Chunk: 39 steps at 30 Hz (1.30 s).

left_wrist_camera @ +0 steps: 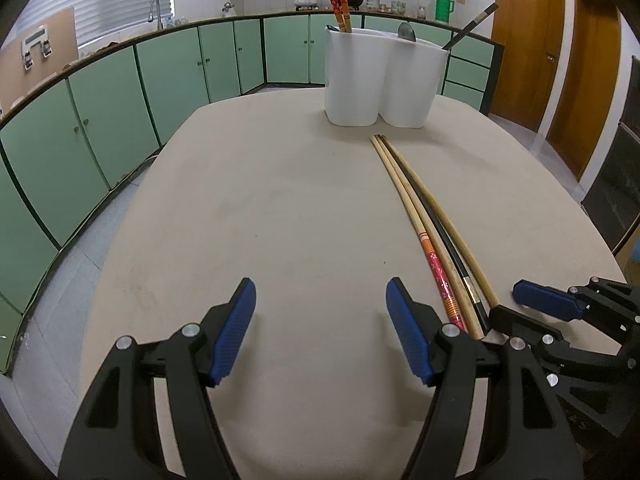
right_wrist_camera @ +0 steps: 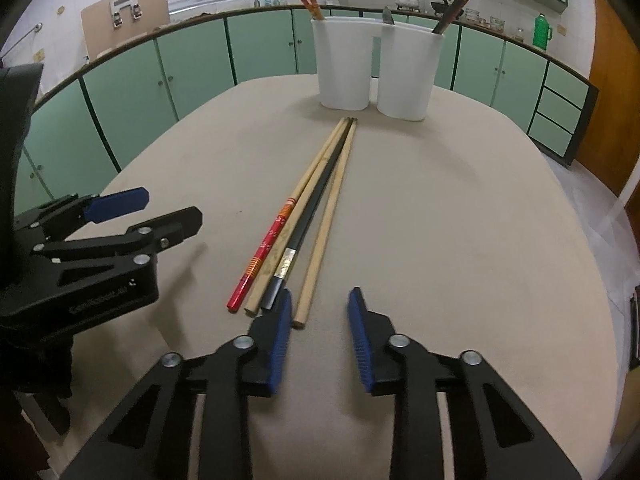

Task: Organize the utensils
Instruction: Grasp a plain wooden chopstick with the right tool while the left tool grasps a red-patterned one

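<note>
Several chopsticks lie side by side on the beige table (right_wrist_camera: 440, 220): a red-patterned one (right_wrist_camera: 262, 250), a tan one (right_wrist_camera: 268, 276), a black one (right_wrist_camera: 316, 204) and a plain wooden one (right_wrist_camera: 320, 240). My right gripper (right_wrist_camera: 320, 292) is open, its pads either side of the plain one's near end without pressing it. That gripper (left_wrist_camera: 505, 303) also shows in the left wrist view, at the chopsticks' (left_wrist_camera: 440, 240) near ends. To their left, my left gripper (left_wrist_camera: 322, 286) hangs open and empty. The white two-cup holder (right_wrist_camera: 344, 68) at the far side holds red chopsticks, dark chopsticks and a spoon.
Beyond the rounded far edge of the table (left_wrist_camera: 280, 200) run green cabinets (left_wrist_camera: 120, 112) with a sink tap, pots and a green flask (left_wrist_camera: 443, 5) on the counter. Brown doors (left_wrist_camera: 524, 48) stand at the right. My left gripper (right_wrist_camera: 174, 205) sits left of the chopsticks.
</note>
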Each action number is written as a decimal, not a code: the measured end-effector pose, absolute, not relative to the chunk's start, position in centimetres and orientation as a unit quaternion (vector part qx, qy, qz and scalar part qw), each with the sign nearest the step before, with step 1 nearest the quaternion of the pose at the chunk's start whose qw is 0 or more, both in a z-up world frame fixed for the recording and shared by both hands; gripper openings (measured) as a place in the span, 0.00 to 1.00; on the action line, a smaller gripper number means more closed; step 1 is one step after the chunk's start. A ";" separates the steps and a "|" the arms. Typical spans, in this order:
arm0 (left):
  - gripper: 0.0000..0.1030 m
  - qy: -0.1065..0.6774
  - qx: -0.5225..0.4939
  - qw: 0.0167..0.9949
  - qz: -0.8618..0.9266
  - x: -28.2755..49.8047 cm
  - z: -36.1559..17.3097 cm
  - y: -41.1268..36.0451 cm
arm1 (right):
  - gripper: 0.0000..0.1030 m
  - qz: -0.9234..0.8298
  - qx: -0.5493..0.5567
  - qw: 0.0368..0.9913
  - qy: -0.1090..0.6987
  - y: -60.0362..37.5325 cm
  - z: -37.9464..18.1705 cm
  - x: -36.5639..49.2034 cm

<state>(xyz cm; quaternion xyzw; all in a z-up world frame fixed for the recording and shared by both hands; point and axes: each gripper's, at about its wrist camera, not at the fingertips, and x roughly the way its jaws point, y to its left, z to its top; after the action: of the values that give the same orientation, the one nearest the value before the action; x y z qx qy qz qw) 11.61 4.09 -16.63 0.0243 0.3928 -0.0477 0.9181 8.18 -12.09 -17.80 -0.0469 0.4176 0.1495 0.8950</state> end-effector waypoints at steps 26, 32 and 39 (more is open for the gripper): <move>0.65 0.433 0.049 0.895 -0.091 11.9 -18.1 -0.2 | 0.07 0.097 -0.008 0.904 0.416 -17.6 -17.6 9.2; 0.65 0.433 0.042 0.898 -0.073 12.0 -17.9 0.5 | 0.08 0.106 -0.005 0.903 0.416 -17.7 -17.7 9.2; 0.64 0.432 0.041 0.897 -0.079 11.6 -17.8 0.5 | 0.18 0.122 -0.009 0.902 0.414 -17.6 -17.7 8.4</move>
<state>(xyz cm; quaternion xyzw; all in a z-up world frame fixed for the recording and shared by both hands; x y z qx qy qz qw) 11.58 0.53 -17.77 0.0411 0.4322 -0.0786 0.8974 8.38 -17.57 -17.69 -0.0095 0.4140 0.1217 0.9020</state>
